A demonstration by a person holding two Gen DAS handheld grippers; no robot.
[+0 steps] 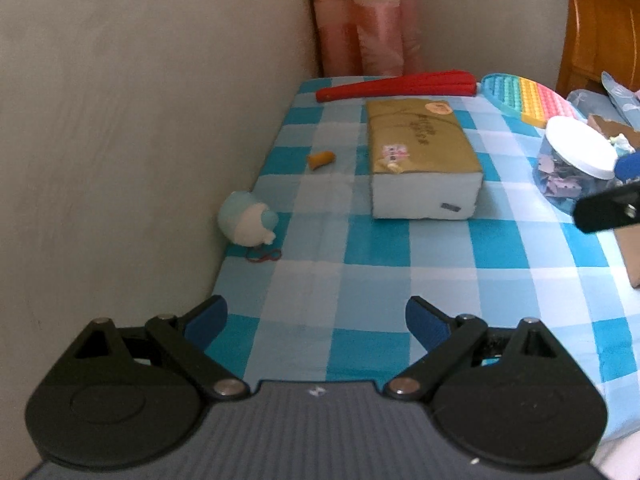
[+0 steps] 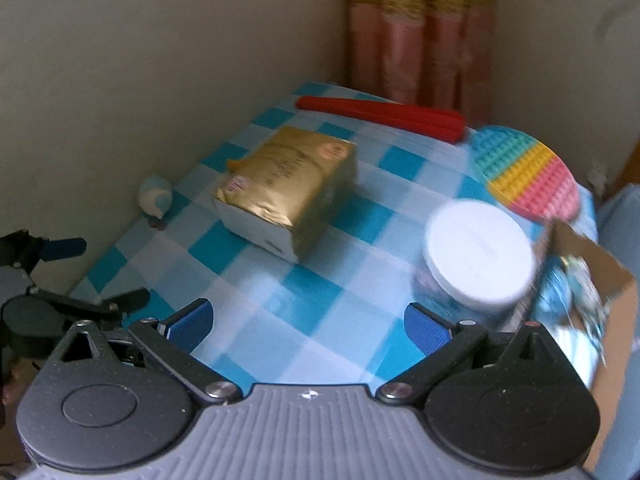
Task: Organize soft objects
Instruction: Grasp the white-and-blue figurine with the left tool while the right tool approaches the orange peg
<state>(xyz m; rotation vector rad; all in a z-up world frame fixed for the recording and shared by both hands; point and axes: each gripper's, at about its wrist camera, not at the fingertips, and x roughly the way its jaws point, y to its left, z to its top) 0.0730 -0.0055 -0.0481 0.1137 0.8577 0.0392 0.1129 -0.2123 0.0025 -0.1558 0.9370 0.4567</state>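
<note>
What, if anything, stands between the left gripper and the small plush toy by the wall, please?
Nothing visible does. The left gripper is open over bare checked cloth, and the plush toy lies ahead to its left, against the wall.

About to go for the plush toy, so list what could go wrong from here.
The plush lies at the table edge against the wall; an open left gripper may nudge it off. Its red cord trails loose and could snag. The right gripper, open, hangs near the jar and could knock it.

Beige walls (image 1: 140, 120), pink gold-trimmed curtains (image 1: 366, 24), wooden headboard (image 1: 596, 32), blue-checked tabletop (image 1: 360, 248).
</note>
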